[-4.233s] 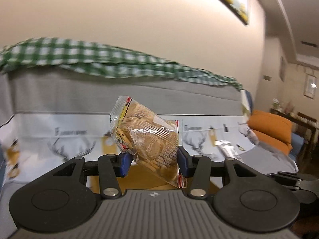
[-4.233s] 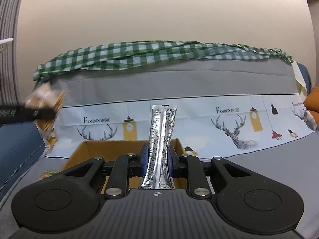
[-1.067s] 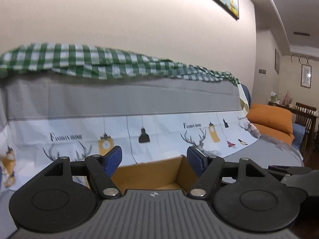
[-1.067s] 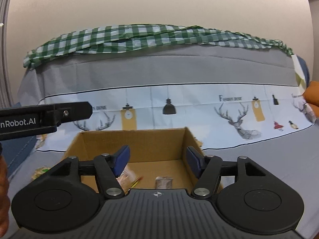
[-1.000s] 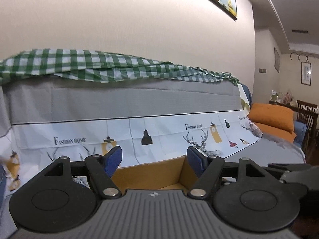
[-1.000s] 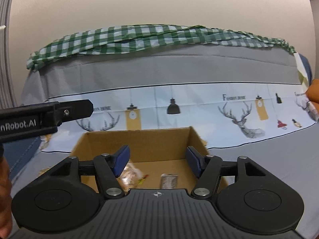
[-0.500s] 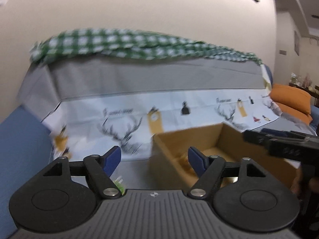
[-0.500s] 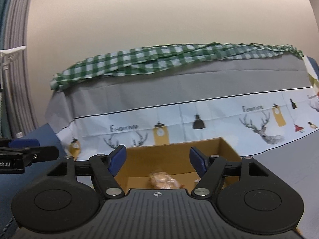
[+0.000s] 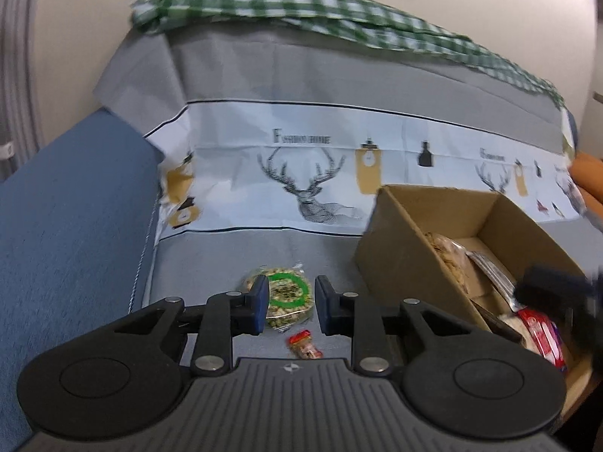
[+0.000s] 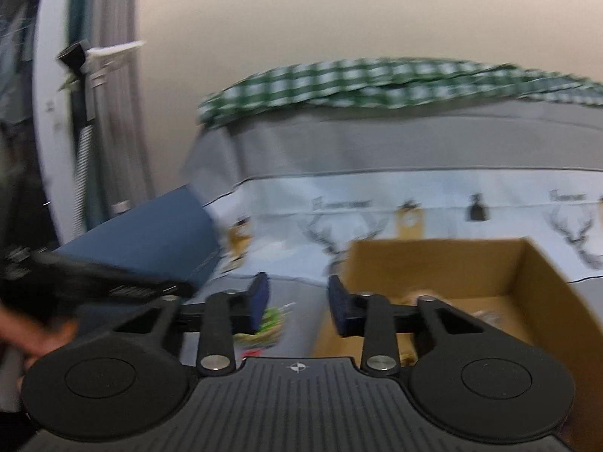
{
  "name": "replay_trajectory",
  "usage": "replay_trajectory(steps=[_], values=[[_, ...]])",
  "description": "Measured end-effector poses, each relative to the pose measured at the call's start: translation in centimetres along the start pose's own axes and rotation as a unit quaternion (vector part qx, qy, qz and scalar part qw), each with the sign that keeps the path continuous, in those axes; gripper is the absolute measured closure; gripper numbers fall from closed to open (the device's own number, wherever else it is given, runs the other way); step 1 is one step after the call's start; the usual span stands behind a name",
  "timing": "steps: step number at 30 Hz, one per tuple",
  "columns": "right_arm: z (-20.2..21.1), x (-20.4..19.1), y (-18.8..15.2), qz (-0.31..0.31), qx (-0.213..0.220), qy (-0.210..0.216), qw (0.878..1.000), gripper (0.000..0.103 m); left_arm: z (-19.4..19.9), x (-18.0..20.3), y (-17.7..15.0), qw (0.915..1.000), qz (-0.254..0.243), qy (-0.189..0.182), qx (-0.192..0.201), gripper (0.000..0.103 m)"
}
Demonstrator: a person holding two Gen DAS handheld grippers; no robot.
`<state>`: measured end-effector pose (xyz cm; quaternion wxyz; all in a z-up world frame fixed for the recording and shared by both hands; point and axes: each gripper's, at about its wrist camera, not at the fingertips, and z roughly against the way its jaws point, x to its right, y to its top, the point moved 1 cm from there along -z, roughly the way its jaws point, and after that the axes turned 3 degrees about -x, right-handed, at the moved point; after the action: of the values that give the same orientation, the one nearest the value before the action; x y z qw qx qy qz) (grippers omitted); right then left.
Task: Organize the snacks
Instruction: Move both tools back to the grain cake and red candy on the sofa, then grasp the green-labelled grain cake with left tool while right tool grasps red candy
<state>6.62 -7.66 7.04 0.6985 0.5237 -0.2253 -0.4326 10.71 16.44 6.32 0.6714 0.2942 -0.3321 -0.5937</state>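
Observation:
A round green-labelled snack pack (image 9: 288, 297) lies on the grey sofa cover, left of the cardboard box (image 9: 399, 260). A small red snack packet (image 9: 305, 345) lies just in front of it. My left gripper (image 9: 290, 307) is open and empty, its jaws either side of the round pack as seen from above. The box holds a bag of biscuits (image 9: 446, 254), a silver stick pack (image 9: 490, 273) and a red-and-white packet (image 9: 541, 335). My right gripper (image 10: 297, 305) is open and empty, left of the box (image 10: 471, 263), with the round pack (image 10: 267, 322) blurred below it.
A blue sofa arm (image 9: 68, 226) rises at the left. The printed deer cover (image 9: 309, 184) and a green checked cloth (image 9: 301, 3) drape the sofa back. The other gripper's dark body (image 9: 557, 293) hangs over the box's right side. An orange cushion (image 9: 588, 173) lies far right.
Both grippers let their snacks go into the box, then swung left and tilted down. The left one now sits over the round pack on the sofa, jaws narrower than before.

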Motion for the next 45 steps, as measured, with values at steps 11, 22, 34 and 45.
replay_trajectory(steps=[11,22,34,45], values=[[-3.3,-8.2,-3.2,0.059,-0.037,0.049,0.996,0.079,-1.4,-2.9,0.5,0.9977,0.055,0.036,-0.014,0.073],[-11.6,-8.6,-5.5,0.041,-0.094,-0.028,0.994,0.067,-2.6,-4.5,0.8,0.9944,0.082,0.063,-0.023,0.069],[-18.2,-6.8,-8.9,0.015,-0.187,-0.051,0.981,0.064,-4.2,-4.7,0.9,0.9942,0.081,0.061,-0.036,0.060],[-16.6,-6.7,-9.2,0.007,-0.184,-0.044,0.982,0.085,-10.9,-3.0,1.3,0.9944,0.041,-0.013,-0.096,0.021]])
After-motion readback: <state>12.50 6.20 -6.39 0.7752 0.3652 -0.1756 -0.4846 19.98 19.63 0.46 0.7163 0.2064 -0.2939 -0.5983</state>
